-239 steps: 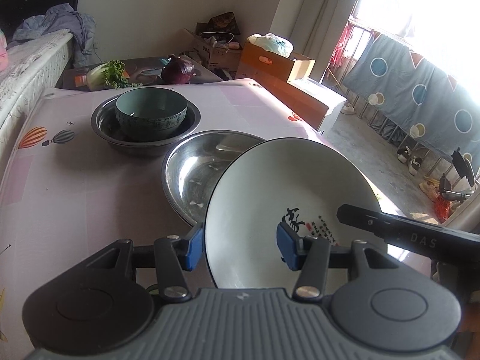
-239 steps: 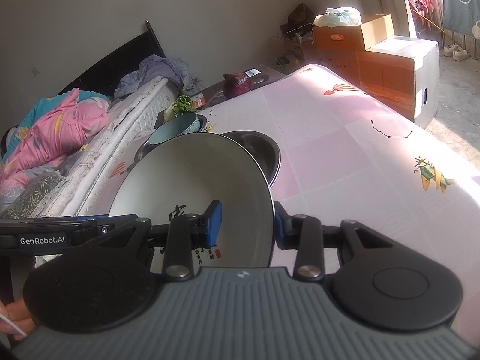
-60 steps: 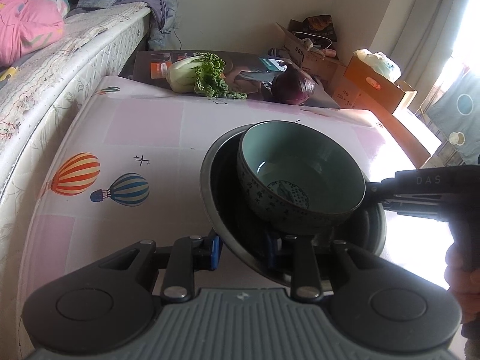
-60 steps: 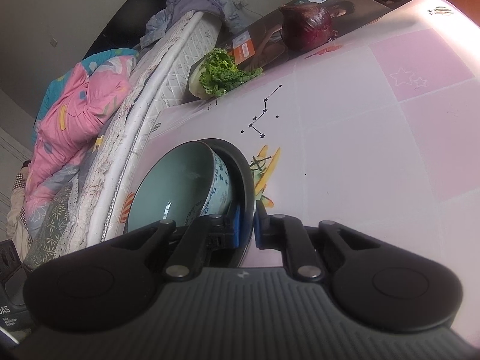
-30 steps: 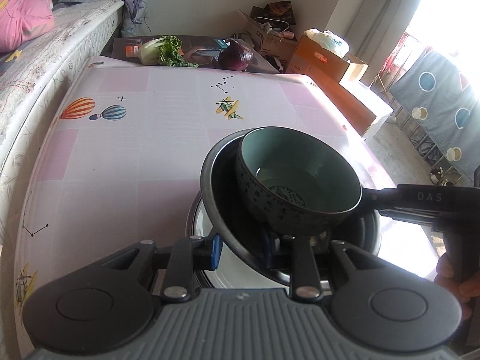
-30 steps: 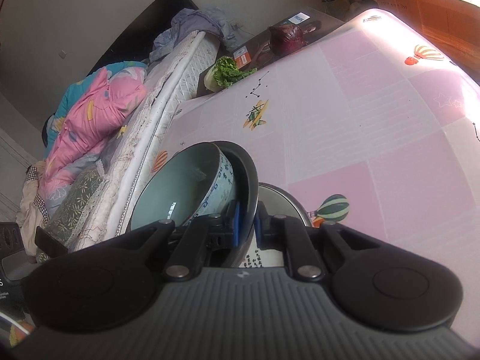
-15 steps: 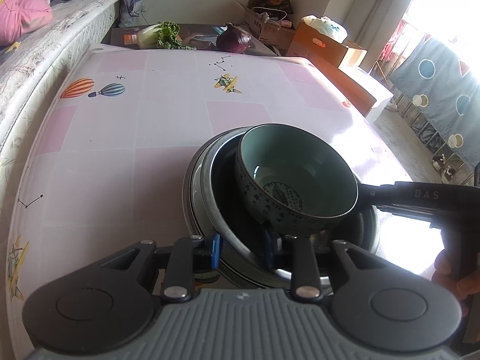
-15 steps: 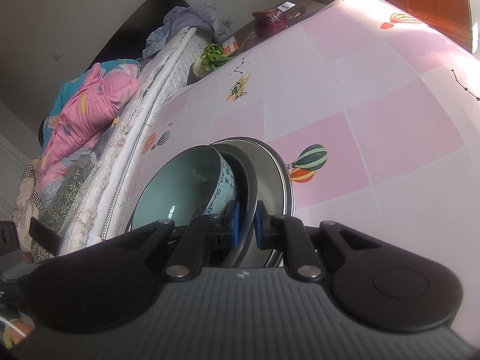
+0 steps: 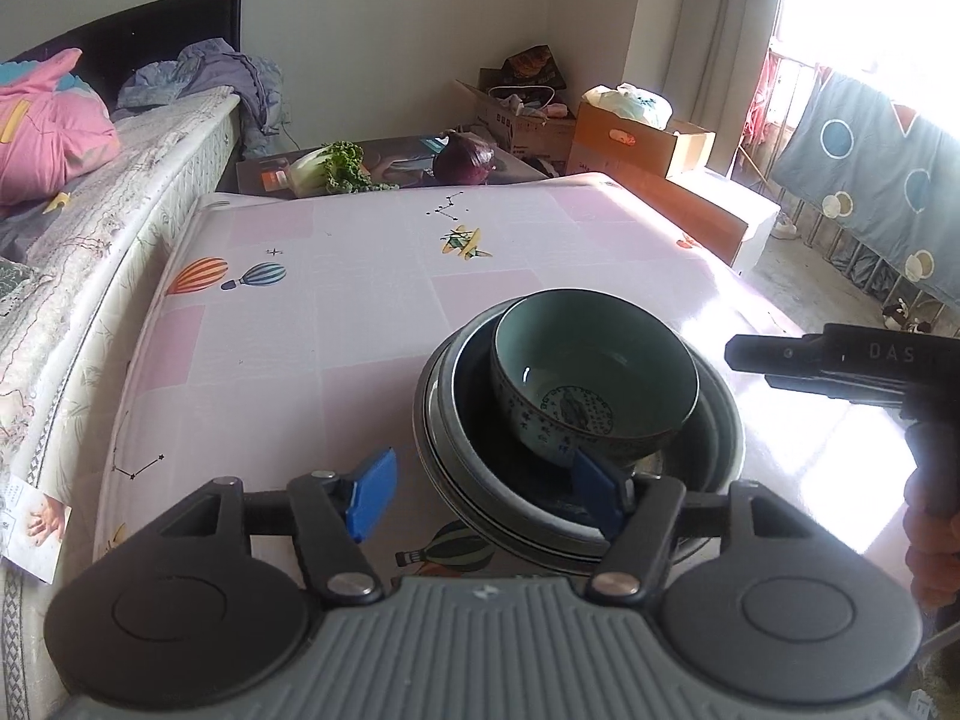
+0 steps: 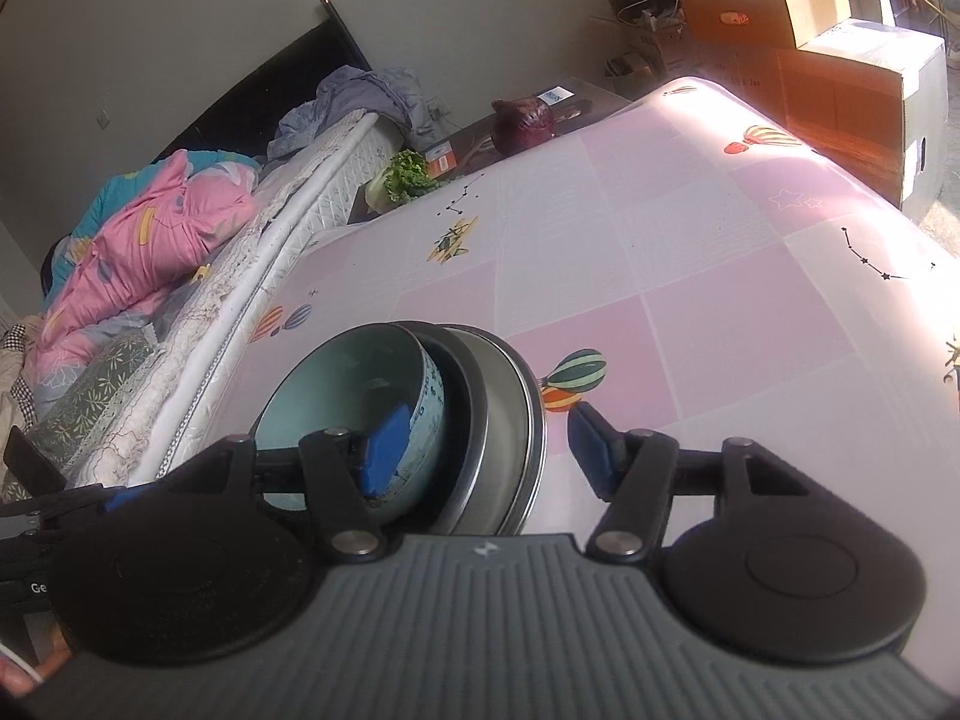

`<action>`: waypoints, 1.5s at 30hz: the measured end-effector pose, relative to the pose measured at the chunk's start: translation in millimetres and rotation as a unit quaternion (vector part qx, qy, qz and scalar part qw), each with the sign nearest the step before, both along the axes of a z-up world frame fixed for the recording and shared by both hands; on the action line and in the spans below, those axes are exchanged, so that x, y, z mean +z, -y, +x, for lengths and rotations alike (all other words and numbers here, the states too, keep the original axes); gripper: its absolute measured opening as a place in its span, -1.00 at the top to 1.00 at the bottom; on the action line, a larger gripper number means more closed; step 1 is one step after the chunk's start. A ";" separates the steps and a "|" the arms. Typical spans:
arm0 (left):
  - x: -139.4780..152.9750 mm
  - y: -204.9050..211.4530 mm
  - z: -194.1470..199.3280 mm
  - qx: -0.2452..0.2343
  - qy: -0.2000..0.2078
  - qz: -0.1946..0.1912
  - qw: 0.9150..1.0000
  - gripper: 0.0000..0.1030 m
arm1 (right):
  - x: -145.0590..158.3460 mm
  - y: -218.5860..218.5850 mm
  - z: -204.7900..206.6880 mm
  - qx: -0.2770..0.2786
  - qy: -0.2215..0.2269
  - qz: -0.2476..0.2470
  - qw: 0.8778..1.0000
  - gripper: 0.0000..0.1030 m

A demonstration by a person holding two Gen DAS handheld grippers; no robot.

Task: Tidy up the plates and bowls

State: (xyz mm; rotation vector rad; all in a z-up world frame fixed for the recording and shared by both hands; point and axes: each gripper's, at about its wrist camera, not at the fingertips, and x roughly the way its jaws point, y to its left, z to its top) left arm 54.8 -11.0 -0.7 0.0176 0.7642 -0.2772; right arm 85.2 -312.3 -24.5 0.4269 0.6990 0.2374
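Jaws of both grippers opening, straddling stacked bowls' (image 9: 576,420) rim unpinched, only left wrist shows window-side curtain (image 9: 870,180).

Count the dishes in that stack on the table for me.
3 that I can tell apart: a teal bowl on top, inside a dark metal basin, which is nested in a bigger steel basin at the bottom. A plate may lie hidden beneath them.
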 end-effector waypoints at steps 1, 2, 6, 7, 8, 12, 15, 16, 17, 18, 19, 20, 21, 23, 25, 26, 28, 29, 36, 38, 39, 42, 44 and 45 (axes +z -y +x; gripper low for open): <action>1.0 0.1 -4.7 0.000 0.001 0.003 1.000 -0.47 | 3.0 1.4 -6.1 -0.003 0.006 0.000 1.000 -0.37; 2.4 0.7 -9.9 -0.001 0.004 0.007 1.000 -0.58 | 6.9 2.5 -14.5 -0.004 0.015 -0.003 1.000 -0.41; 6.1 5.1 -31.8 -0.003 0.022 0.029 0.999 -0.85 | 17.9 1.3 -45.9 -0.005 0.039 -0.021 0.999 -0.68; 7.4 5.6 -38.1 -0.003 0.027 0.030 0.999 -0.90 | 19.4 1.0 -53.4 -0.004 0.042 -0.026 0.999 -0.69; 8.5 5.7 -42.6 -0.006 0.031 0.030 0.999 -0.95 | 20.8 0.3 -60.7 -0.004 0.044 -0.031 0.999 -0.70; 12.0 6.9 -56.3 -0.003 0.035 0.024 0.999 -0.99 | 26.0 -3.2 -95.3 -0.004 0.058 -0.062 0.996 -0.97; 13.6 8.8 -65.7 0.010 0.049 0.030 0.998 -0.99 | 28.2 -11.3 -120.1 -0.005 0.067 -0.090 0.994 -0.97; 13.6 9.1 -68.4 0.009 0.053 0.028 0.998 -0.99 | 28.1 -14.2 -126.5 -0.006 0.068 -0.101 0.993 -0.97; 13.5 9.0 -70.5 0.008 0.053 0.026 0.998 -1.00 | 28.1 -17.3 -132.7 -0.008 0.069 -0.110 0.991 -0.97; 13.5 8.9 -72.0 0.009 0.052 0.023 0.998 -1.00 | 27.7 -21.4 -140.1 -0.011 0.070 -0.122 0.990 -0.97; 13.6 8.3 -73.5 0.012 0.052 0.019 0.998 -1.00 | 27.5 -24.5 -145.7 -0.015 0.070 -0.132 0.989 -0.97; 13.1 7.1 -75.3 0.018 0.053 0.015 0.998 -1.00 | 27.6 -28.3 -152.9 -0.020 0.071 -0.146 0.986 -0.97; 12.8 6.6 -76.7 0.025 0.053 0.013 0.998 -0.99 | 28.1 -31.2 -158.3 -0.026 0.075 -0.158 0.984 -0.97; 12.8 5.7 -79.5 0.039 0.055 0.014 0.998 -1.00 | 29.4 -36.5 -167.0 -0.033 0.082 -0.179 0.980 -0.97; 13.9 6.6 -80.8 0.051 0.054 0.023 0.997 -0.99 | 31.4 -40.9 -174.4 -0.033 0.087 -0.194 0.977 -0.97; 14.8 7.4 -81.2 0.054 0.054 0.031 0.997 -0.99 | 32.7 -42.6 -176.0 -0.031 0.087 -0.197 0.976 -0.97; 16.5 10.0 -80.9 0.057 0.057 0.052 0.995 -1.00 | 35.5 -43.0 -176.2 -0.029 0.083 -0.193 0.977 -0.97; 17.0 10.9 -80.0 0.057 0.055 0.060 0.995 -0.99 | 36.8 -42.8 -174.9 -0.029 0.082 -0.189 0.978 -0.97; 14.5 3.6 -75.7 0.074 0.022 0.043 0.996 -0.99 | 39.0 -41.6 -164.8 -0.028 0.064 -0.151 0.986 -0.97; 12.2 3.6 -73.7 0.074 0.015 0.044 0.996 -0.99 | 37.3 -43.5 -161.6 -0.025 0.057 -0.145 0.987 -0.97; 11.4 3.4 -72.7 0.075 0.011 0.043 0.996 -0.99 | 35.7 -44.3 -159.4 -0.022 0.053 -0.142 0.988 -0.97; 9.2 2.1 -69.9 0.077 -0.001 0.039 0.996 -0.99 | 32.3 -47.2 -153.8 -0.012 0.045 -0.135 0.990 -0.97; 7.6 1.4 -66.9 0.081 -0.009 0.036 0.996 -0.99 | 30.8 -49.4 -151.2 -0.008 0.040 -0.133 0.990 -0.97; 6.7 1.0 -65.6 0.082 -0.013 0.036 0.996 -0.99 | 29.8 -50.7 -148.9 -0.004 0.037 -0.131 0.991 -0.97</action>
